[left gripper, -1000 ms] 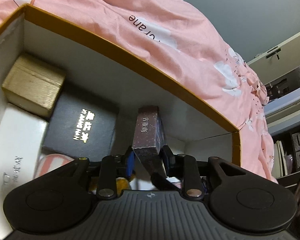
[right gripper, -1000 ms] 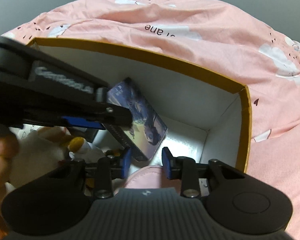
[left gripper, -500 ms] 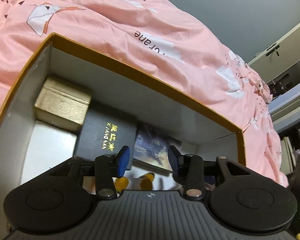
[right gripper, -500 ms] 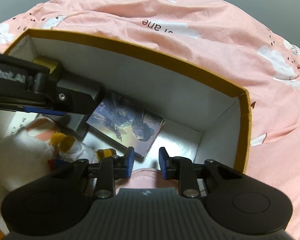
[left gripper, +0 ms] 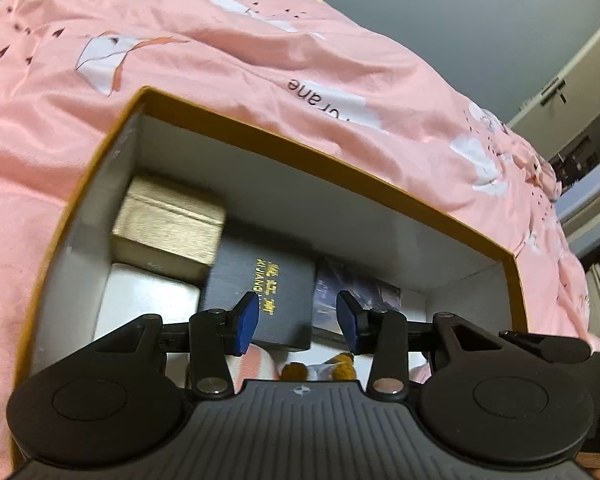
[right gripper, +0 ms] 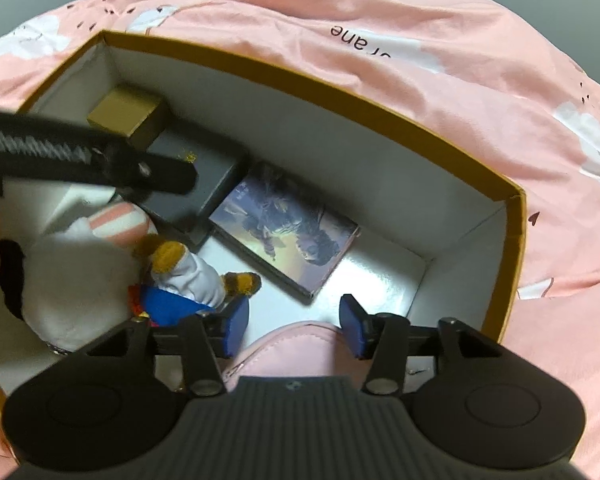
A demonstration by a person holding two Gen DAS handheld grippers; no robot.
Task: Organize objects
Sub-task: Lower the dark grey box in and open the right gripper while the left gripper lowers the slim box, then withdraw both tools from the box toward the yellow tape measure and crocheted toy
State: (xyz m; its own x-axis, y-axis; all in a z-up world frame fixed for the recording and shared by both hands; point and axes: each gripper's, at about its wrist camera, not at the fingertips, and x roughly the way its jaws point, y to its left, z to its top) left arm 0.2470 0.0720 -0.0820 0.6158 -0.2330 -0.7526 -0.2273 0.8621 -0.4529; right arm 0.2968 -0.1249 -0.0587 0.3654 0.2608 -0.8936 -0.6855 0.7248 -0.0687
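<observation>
Picture box (right gripper: 290, 236) lies flat on storage box (right gripper: 340, 92) floor beside black box (left gripper: 266, 292), placement done; L gripper (left gripper: 296, 316) spread/empty, R gripper (right gripper: 292, 318) just opened wider, empty; pink pouch (right gripper: 296, 344) unsorted.

We are in a bedroom of a home. A pink duvet (left gripper: 260, 64) printed with white cranes and the word "crane" covers a bed and fills most of both views. On it sits an open cardboard box (right gripper: 340, 92) holding personal keepsakes: a plush toy (right gripper: 180, 276), a gold gift box (left gripper: 168, 224), an illustrated book (right gripper: 288, 232). Behind the bed rises a plain grey wall (left gripper: 480, 20), and at the right edge we see what may be cluttered shelves (left gripper: 576, 160), too blurred to be sure.
</observation>
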